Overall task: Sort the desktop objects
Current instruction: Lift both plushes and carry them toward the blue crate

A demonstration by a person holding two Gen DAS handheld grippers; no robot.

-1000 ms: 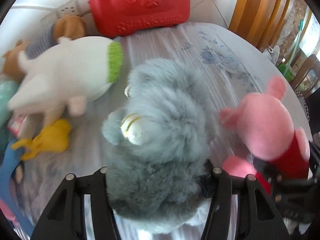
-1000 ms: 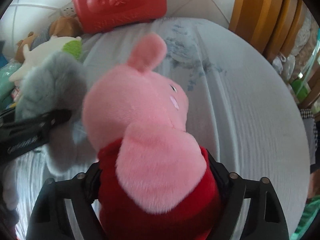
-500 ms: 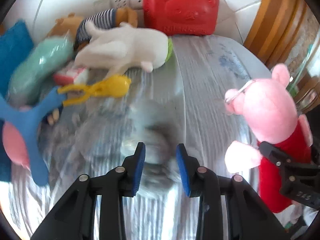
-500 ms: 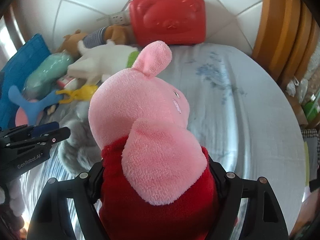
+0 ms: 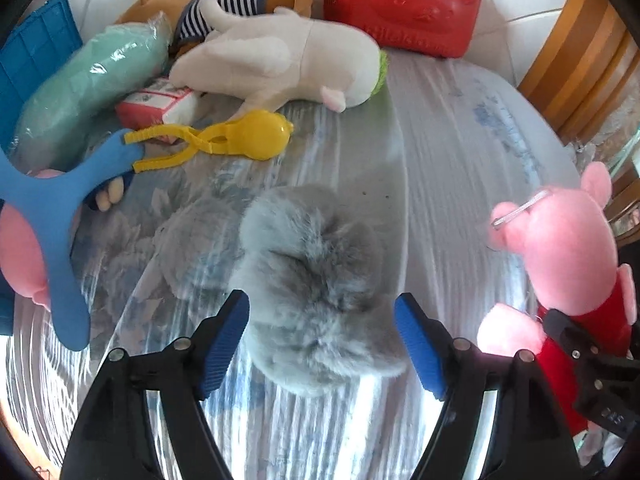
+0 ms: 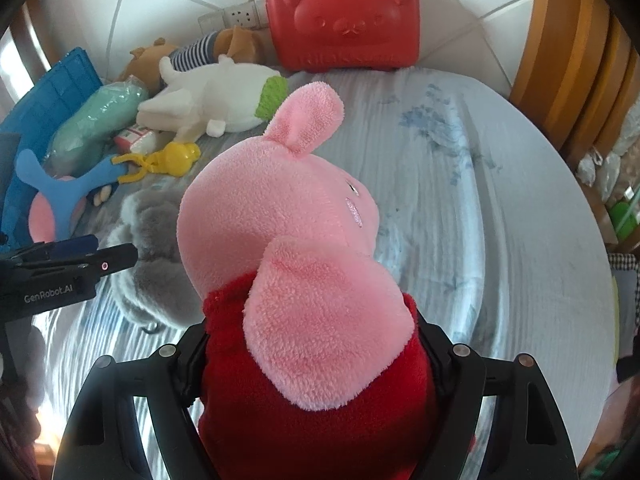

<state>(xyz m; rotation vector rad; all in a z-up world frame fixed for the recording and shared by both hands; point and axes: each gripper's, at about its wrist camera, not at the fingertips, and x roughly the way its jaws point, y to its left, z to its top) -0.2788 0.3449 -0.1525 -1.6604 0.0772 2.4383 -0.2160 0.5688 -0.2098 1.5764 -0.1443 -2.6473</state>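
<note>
A fluffy grey plush (image 5: 316,280) lies on the pale striped tablecloth (image 5: 440,152). My left gripper (image 5: 320,304) is open, its blue pads on either side of the plush's near end, not pressing it. From the right wrist view the grey plush (image 6: 152,248) lies at the left, with the left gripper (image 6: 80,256) beside it. My right gripper (image 6: 316,344) is shut on the red body of a pink pig plush (image 6: 280,216), held above the table. The same pig (image 5: 560,248) shows at the right of the left wrist view.
Along the wall stand a red bear-faced case (image 6: 344,20), a white plush (image 5: 280,56), a brown striped plush (image 5: 224,0) and a green wrapped roll (image 5: 88,84). A yellow clamp toy (image 5: 248,140), a blue toy (image 5: 52,200) and a blue crate (image 5: 32,48) lie left. Wooden chair (image 6: 580,60) right.
My left gripper let go of the grey plush, opened wide and drew back; the plush now lies on the table. The right gripper lifted back, still holding the pig.
</note>
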